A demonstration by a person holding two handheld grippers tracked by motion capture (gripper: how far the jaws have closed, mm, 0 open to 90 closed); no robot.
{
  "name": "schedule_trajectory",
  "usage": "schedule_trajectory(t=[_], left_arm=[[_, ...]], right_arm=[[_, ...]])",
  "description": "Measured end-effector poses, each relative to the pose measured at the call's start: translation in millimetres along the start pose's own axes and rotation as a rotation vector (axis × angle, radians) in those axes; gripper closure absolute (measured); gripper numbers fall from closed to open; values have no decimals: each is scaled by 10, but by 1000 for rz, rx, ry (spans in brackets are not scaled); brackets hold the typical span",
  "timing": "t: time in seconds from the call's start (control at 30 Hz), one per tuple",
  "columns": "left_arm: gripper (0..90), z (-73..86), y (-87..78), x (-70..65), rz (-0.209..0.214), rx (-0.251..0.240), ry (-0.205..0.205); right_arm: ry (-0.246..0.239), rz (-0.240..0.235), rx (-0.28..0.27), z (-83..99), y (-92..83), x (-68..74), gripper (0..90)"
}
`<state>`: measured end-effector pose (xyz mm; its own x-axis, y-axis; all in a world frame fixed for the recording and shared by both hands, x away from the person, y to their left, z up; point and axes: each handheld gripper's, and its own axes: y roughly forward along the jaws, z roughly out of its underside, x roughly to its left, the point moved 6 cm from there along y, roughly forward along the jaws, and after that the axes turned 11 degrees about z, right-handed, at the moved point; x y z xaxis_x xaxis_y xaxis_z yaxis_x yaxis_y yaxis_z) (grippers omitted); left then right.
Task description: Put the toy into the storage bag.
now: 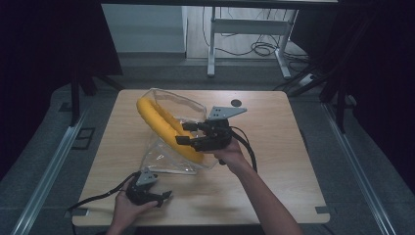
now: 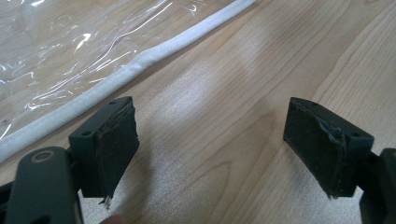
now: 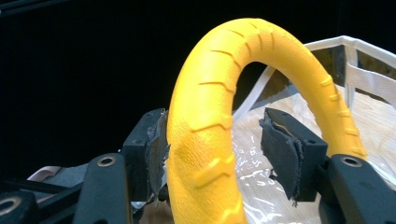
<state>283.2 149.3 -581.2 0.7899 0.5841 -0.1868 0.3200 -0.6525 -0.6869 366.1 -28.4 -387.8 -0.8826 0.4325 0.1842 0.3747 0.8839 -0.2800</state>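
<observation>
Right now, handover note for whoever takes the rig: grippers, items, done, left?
Left gripper: open, nothing between its jaws, low over the table near the front edge, just short of the clear bag's white-trimmed edge.
Right gripper: jaws apart around the yellow ring; one pad touches it, the other stands off, so no firm grip.
Yellow ring: propped up at a slant in the mouth of the clear bag.
Done: ring partly in the bag.
Left: probably seat the ring fully, then close up.
</observation>
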Motion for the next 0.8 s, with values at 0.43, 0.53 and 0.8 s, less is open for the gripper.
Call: schedule_trajectory(t=[0.43,0.53,0.8], left_arm=[[175,5,7,3,-3,4,2],[175,3,7,2,-2,2,1],[176,4,7,3,-3,2,0]], right_arm=[[8,73,5,104,-189,-212,405],[9,98,10,143,-247,-283,405],[29,153,14,249,-390,-452,405]])
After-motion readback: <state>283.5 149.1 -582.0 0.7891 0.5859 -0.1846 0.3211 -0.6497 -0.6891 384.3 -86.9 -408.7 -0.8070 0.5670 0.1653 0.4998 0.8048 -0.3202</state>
